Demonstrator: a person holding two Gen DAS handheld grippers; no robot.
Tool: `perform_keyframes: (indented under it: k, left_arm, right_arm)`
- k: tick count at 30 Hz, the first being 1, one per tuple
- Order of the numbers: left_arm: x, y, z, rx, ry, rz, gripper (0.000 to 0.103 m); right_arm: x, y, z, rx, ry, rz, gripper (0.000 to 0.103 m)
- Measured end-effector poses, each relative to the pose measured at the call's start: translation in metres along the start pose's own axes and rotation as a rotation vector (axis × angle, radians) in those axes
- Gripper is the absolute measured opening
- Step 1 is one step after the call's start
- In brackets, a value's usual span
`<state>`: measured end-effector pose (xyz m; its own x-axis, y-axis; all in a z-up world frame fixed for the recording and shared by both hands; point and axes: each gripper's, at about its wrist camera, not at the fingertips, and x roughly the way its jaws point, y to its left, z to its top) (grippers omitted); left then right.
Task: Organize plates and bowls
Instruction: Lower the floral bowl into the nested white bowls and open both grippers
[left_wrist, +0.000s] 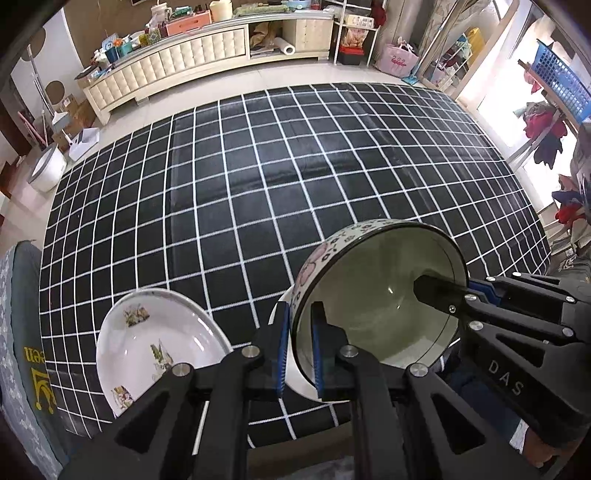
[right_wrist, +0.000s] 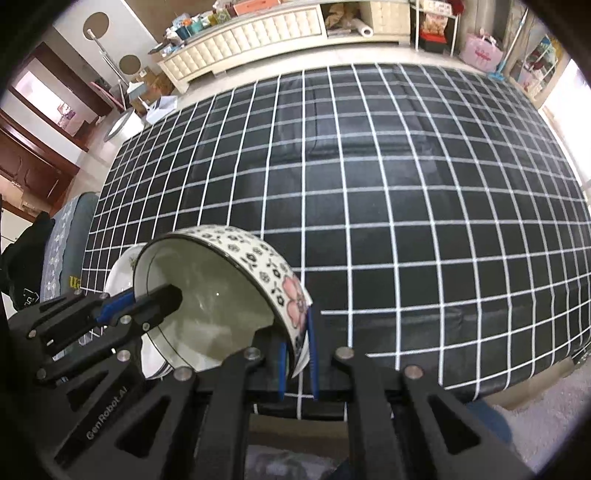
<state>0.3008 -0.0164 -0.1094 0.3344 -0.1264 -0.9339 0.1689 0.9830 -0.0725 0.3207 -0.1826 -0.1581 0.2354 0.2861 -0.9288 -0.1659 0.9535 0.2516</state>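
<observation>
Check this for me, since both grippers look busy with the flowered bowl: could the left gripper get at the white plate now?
Probably not yet: the left gripper is shut on the flowered bowl rim. The white plate lies close, unobstructed.

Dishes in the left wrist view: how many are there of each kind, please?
Floral bowl: 1
White plate with printed pictures: 1
White dish under the bowl, kind unclear: 1
Total: 3
</observation>
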Motion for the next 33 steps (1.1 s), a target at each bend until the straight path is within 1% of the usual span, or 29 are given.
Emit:
perform_keyframes:
  k: [2,7,14,19,23,26,29,33]
  left_arm:
    - [0.003,0.0,-0.003,-0.002,0.009,0.0,0.01]
    - [0.014,0.009,-0.011,-0.013,0.041,-0.007,0.01]
    - [0.032,0.015,-0.025,-0.012,0.077,-0.022,0.01]
    - [0.04,0.016,-0.026,-0.01,0.102,-0.042,0.01]
    - [0.041,0.018,-0.025,-0.002,0.095,-0.044,0.01]
    - [0.044,0.02,-0.025,-0.003,0.099,-0.047,0.01]
    - [0.04,0.016,-0.024,0.009,0.092,-0.048,0.01]
    - [0.04,0.016,-0.025,0.013,0.087,-0.047,0.01]
  right_arm:
    - [0.008,-0.001,-0.001,0.021,0.031,0.017,0.013]
    - [0.017,-0.002,-0.007,0.037,0.075,0.018,0.013]
    - [0.024,-0.004,-0.008,0.03,0.102,0.0,0.013]
    - [0.028,-0.004,-0.006,0.029,0.111,0.007,0.013]
    - [0.027,0.003,-0.005,-0.001,0.117,-0.02,0.014]
    - [0.029,0.006,-0.006,-0.015,0.114,-0.055,0.019]
    - [0.03,0.005,-0.006,-0.005,0.116,-0.045,0.019]
    - [0.026,0.007,-0.006,-0.014,0.114,-0.06,0.02]
